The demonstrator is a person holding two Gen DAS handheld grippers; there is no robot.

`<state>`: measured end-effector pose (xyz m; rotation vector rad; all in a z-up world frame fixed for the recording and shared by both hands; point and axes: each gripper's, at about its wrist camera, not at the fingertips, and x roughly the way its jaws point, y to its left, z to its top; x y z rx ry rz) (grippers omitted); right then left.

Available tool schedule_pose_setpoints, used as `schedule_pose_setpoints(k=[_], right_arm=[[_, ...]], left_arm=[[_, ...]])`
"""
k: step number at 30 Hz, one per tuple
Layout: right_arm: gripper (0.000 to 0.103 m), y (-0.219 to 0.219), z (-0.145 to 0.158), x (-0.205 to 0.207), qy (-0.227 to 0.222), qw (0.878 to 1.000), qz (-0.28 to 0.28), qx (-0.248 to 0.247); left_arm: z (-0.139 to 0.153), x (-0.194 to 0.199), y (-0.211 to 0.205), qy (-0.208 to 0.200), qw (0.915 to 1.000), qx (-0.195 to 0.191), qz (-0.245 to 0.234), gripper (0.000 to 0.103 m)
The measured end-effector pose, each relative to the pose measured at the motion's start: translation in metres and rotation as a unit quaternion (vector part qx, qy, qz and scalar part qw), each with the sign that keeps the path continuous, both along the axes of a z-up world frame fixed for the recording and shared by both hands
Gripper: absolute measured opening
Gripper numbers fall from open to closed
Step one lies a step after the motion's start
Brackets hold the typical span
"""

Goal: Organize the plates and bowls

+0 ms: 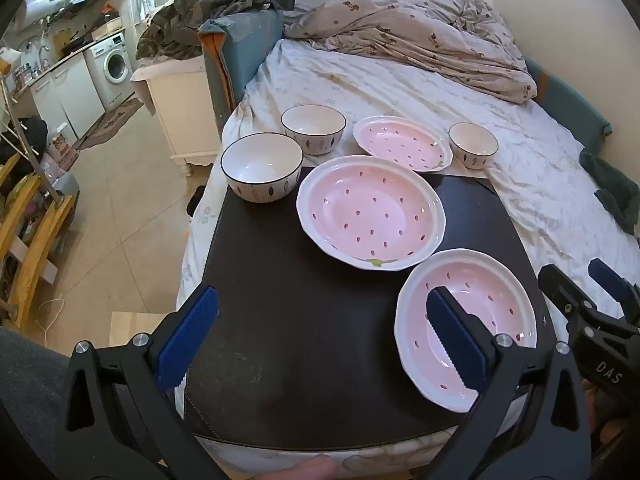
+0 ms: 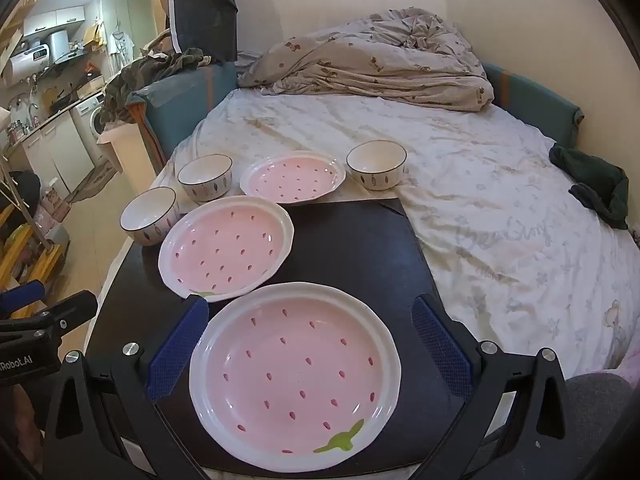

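Both grippers wide open over the dishes, nothing grabbed yet.

Three pink strawberry plates and three white bowls sit around a black mat (image 1: 280, 320) laid on the bed (image 2: 480, 200). Nearest plate (image 2: 296, 376) is right under the right gripper (image 2: 308, 352), jaws spread either side of it and not touching. Left gripper (image 1: 320, 336) hangs open over bare mat, empty too. Middle plate (image 1: 370, 212) is just behind the nearest, far plate (image 1: 402, 142) sits between two bowls (image 1: 313, 128) (image 1: 473, 145), and the third bowl (image 1: 262, 166) is at the mat's left corner.
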<state>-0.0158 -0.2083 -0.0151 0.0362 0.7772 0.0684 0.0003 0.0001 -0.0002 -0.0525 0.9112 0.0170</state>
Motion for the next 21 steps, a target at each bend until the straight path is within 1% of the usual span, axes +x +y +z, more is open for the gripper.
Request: schedule_pose_setpoints(k=[2,3,8,12,21], right_arm=[[0.103,0.0042,-0.0003,-0.0018,-0.001,1.0,-0.001,0.001],[0.103,0.0029,-0.0004,-0.0013,0.004,1.0,0.002,0.01],[0.103,-0.0023,0.0006,-0.0016,0.003,1.0,-0.004,0.008],[0.103,-0.0029,0.0008,0.0018,0.01,1.0,-0.009,0.004],[0.103,-0.0031,-0.0016,0.0001,0.011,1.0,-0.01,0.004]], left_arm=[[-0.0003,0.0006,0.0002,0.001,1.0,-0.001,-0.002,0.103],[-0.0002,0.0003,0.0003,0.001,1.0,-0.001,0.0,0.103],[0.0022,0.0028,0.003,0.0,1.0,0.003,0.0,0.103],[0.0025,0.004,0.005,-0.002,1.0,0.004,0.0,0.103],[0.0013,-0.0006,-0.0012,-0.003,1.0,0.006,0.001,0.103]])
